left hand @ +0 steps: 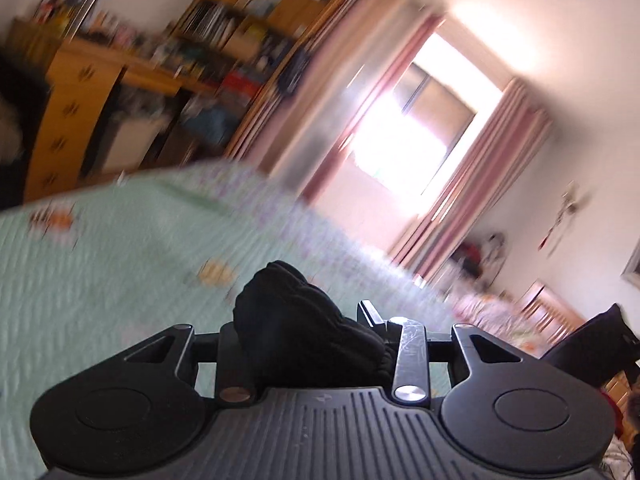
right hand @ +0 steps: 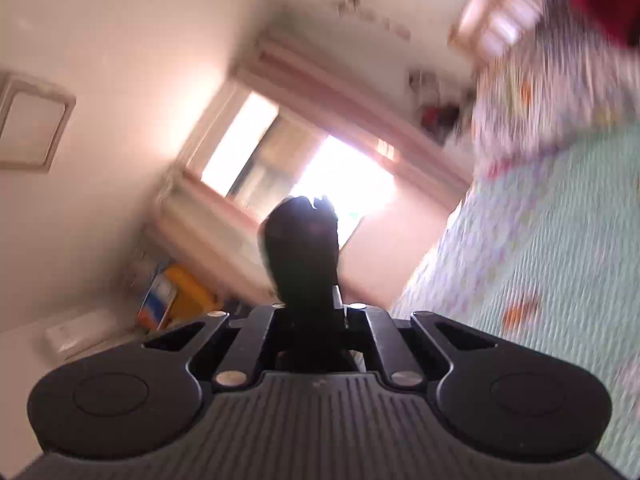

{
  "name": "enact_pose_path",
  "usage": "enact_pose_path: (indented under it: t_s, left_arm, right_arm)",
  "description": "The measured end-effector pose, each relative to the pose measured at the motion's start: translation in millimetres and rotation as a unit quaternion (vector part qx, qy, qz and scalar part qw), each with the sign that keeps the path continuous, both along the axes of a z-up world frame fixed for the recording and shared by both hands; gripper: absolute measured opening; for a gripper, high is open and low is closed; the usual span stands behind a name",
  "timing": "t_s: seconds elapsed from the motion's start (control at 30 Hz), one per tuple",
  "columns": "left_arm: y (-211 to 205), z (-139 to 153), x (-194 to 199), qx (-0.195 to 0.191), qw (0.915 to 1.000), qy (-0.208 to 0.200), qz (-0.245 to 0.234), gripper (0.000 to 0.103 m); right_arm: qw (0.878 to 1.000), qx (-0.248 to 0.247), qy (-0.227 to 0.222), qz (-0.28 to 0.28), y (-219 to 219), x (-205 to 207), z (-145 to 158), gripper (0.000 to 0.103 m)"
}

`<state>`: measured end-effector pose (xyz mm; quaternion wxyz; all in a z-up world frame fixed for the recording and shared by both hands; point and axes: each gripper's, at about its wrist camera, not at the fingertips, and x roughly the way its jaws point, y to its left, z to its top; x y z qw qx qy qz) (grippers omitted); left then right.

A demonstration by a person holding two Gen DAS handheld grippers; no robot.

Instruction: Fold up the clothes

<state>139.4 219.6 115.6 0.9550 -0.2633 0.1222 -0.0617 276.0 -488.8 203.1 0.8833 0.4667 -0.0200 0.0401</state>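
Your left gripper (left hand: pixel 308 332) pinches a bunched black fabric garment (left hand: pixel 296 320) between its fingers; the gathered, elastic-looking edge of the cloth spills toward the right finger (left hand: pixel 370 312), and the bunch hides the left finger almost wholly. The jaws stand partly drawn together around the wad. Beyond it lies the pale mint-green quilted bedspread (left hand: pixel 120 280), its far edge curving across the middle of the view, so you have open bed surface ahead and to the left of the gripper. Past that edge stand a blurred orange-wood shelving unit (left hand: pixel 168 60) crowded with small things, and pink striped curtains (left hand: pixel 492 160) framing a very bright window (left hand: pixel 408 132).

Your right gripper (right hand: pixel 310 292) has its jaws pressed nearly together on another part of the dark cloth, which rises as a dark lump (right hand: pixel 300 248) against the window glare (right hand: pixel 340 176); its fingertips are buried in the fabric and cannot be made out. The bedspread (right hand: pixel 540 260) fills the right side of this view, its edge running steeply down toward the gripper; to the left is bare wall and open air.

Both views are tilted and heavily smeared. You cannot tell which kind of garment this is, nor how the cloth runs between the two grippers.
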Motion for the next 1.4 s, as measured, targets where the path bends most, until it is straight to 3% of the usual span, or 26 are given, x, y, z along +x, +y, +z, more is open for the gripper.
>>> enact_pose_path:
  t_s: [0.07, 0.1, 0.13, 0.23, 0.3, 0.37, 0.5, 0.63, 0.7, 0.77, 1.0, 1.2, 1.27, 1.33, 1.37, 1.4]
  left_arm:
    - [2.0, -2.4, -6.7, 0.003, 1.0000, -0.004, 0.007, 0.046]
    - [4.8, -15.6, -12.6, -0.010, 0.9999, 0.011, 0.006, 0.048]
    - [7.7, -31.3, -18.9, -0.024, 0.9993, 0.030, 0.004, 0.049]
    - [22.3, -95.1, -45.8, -0.069, 0.9901, 0.120, 0.024, 0.057]
    - [37.6, -134.0, -69.8, -0.103, 0.9809, 0.162, 0.032, 0.057]
    - [51.7, -162.0, -93.0, -0.129, 0.9731, 0.187, 0.039, 0.058]
    - [74.0, -161.1, -110.4, -0.145, 0.9719, 0.179, 0.047, 0.057]
    - [73.4, -146.5, -106.1, -0.127, 0.9764, 0.171, 0.035, 0.064]
    - [65.5, -144.0, -104.8, -0.119, 0.9781, 0.168, 0.031, 0.070]
    - [60.1, -146.8, -104.7, -0.119, 0.9776, 0.171, 0.030, 0.072]
    - [50.9, -154.8, -112.3, -0.135, 0.9736, 0.181, 0.034, 0.075]
    - [52.2, -151.3, -118.6, -0.143, 0.9725, 0.181, 0.032, 0.075]
    - [51.1, -150.5, -118.8, -0.139, 0.9728, 0.183, 0.031, 0.075]
    - [49.4, -149.9, -117.7, -0.135, 0.9727, 0.185, 0.033, 0.075]
    - [48.0, -149.0, -117.3, -0.133, 0.9732, 0.185, 0.033, 0.075]
    - [46.4, -148.0, -116.8, -0.130, 0.9738, 0.184, 0.031, 0.075]
  right_arm:
    - [0.997, -0.024, 0.065, -0.026, -24.5, -16.3, 12.5, 0.046]
    - [0.991, -0.048, 0.115, -0.048, -29.7, -24.3, 4.1, 0.075]
    - [0.981, -0.067, 0.164, -0.075, -31.6, -33.0, -11.7, 0.088]
    - [0.947, -0.066, 0.301, -0.089, -19.1, -56.7, -93.9, 0.088]
    - [0.942, -0.031, 0.332, -0.043, -1.2, -82.5, -156.0, 0.087]
    - [0.944, 0.008, 0.331, -0.011, 29.3, -112.8, -212.2, 0.086]
    - [0.958, 0.047, 0.282, 0.006, 83.9, -200.9, -276.3, 0.086]
    - [0.965, 0.002, 0.264, -0.009, 113.3, -276.9, -292.6, 0.086]
    - [0.956, -0.066, 0.285, -0.023, 125.2, -300.9, -292.1, 0.086]
    - [0.947, -0.091, 0.308, -0.024, 127.8, -313.3, -293.9, 0.086]
    - [0.933, -0.075, 0.351, 0.007, 128.4, -320.3, -322.5, 0.086]
    - [0.927, -0.031, 0.373, 0.031, 138.1, -308.5, -342.6, 0.086]
    - [0.932, 0.004, 0.360, 0.040, 135.9, -312.3, -350.7, 0.079]
    - [0.937, 0.038, 0.344, 0.057, 133.0, -315.4, -355.8, 0.043]
    - [0.936, 0.037, 0.344, 0.057, 133.2, -315.9, -354.3, 0.041]
    - [0.936, 0.023, 0.348, 0.051, 134.5, -316.2, -350.3, 0.029]
